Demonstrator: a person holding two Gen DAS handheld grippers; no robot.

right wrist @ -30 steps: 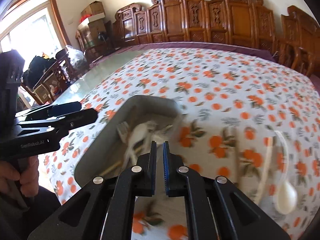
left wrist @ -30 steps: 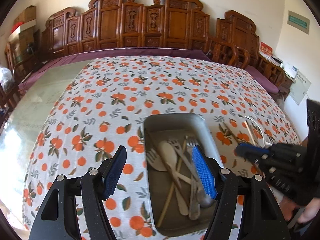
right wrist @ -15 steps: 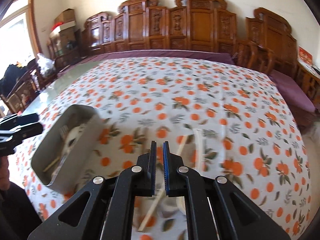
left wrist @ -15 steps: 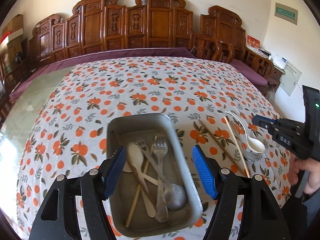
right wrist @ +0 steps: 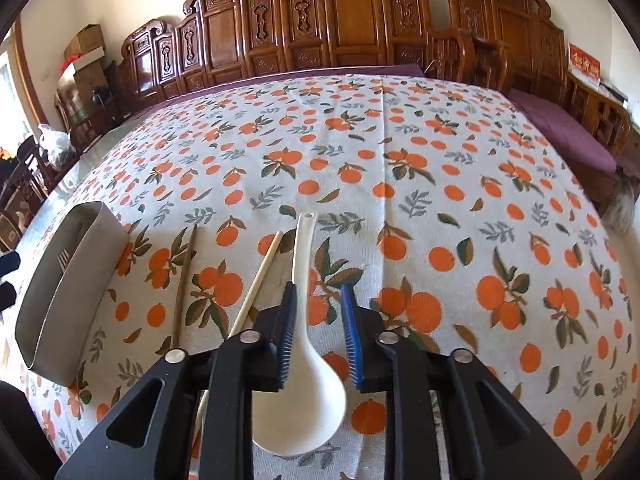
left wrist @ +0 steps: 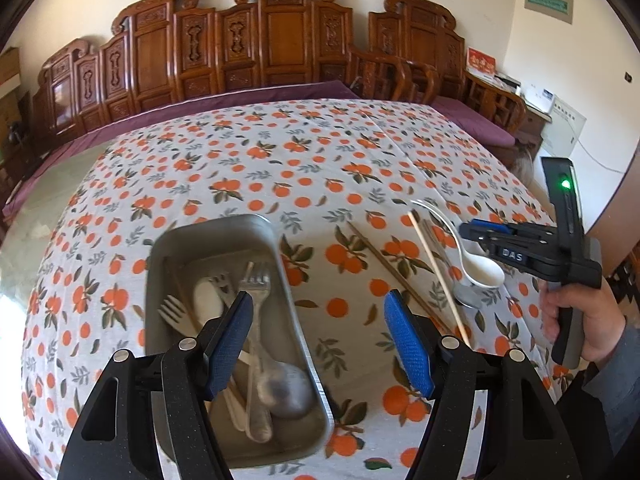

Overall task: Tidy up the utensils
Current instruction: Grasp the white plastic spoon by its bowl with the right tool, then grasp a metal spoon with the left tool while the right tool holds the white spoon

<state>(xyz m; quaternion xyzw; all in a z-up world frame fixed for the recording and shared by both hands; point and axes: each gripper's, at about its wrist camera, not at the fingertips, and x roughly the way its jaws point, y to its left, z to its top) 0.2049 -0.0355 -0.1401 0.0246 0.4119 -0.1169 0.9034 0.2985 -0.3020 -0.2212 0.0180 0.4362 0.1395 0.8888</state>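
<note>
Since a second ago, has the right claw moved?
Yes. The right claw has swung rightward, away from the metal tray, and now hangs over the white spoon, its jaws opening with the spoon between them.

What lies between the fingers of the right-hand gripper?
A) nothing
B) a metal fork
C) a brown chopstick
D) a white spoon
D: in the right wrist view, the white spoon lies on the tablecloth between the opening jaws of the right gripper, its pads not pressing it.
</note>
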